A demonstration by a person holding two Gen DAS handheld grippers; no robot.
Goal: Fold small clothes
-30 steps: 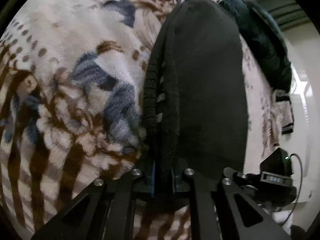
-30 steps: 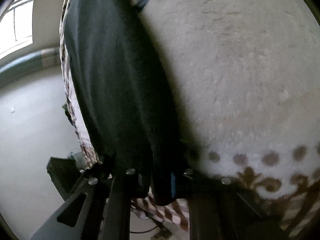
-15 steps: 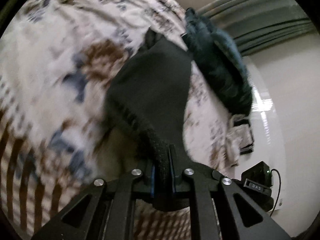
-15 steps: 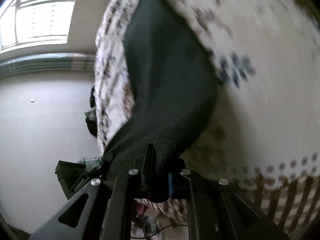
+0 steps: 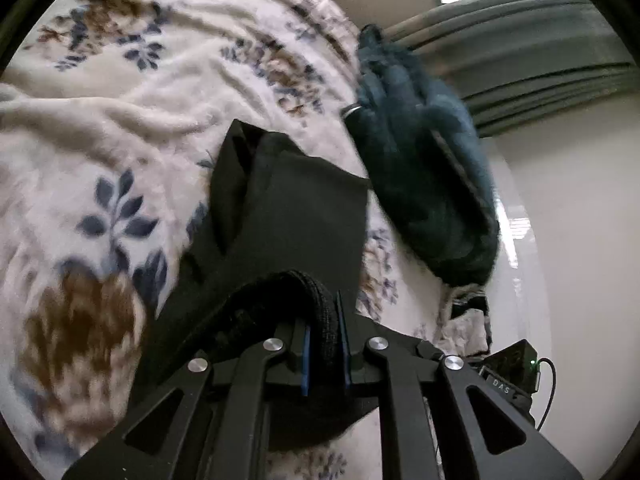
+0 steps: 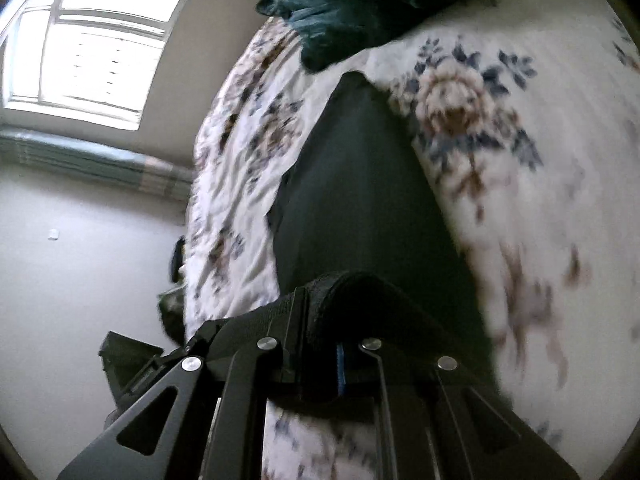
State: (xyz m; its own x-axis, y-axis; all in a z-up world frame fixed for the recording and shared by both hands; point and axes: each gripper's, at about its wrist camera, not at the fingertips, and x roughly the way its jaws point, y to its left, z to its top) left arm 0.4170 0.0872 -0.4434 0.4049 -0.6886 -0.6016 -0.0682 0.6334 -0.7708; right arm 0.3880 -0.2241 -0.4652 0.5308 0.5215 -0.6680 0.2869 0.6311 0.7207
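The left gripper [image 5: 324, 344] pinches the ribbed band of a black garment [image 5: 296, 216]; the cloth runs from its jaws toward 12 o'clock over a floral blanket [image 5: 120, 128]. The right gripper [image 6: 324, 344] pinches the same garment [image 6: 360, 200] likewise. A teal cloth heap [image 5: 424, 176] lies at 1 o'clock. A black box [image 5: 508, 372] at 4 o'clock reads "DAS".

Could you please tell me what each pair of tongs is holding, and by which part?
Both left tongs and right tongs grip the black knitted fabric garment by its ribbed band.
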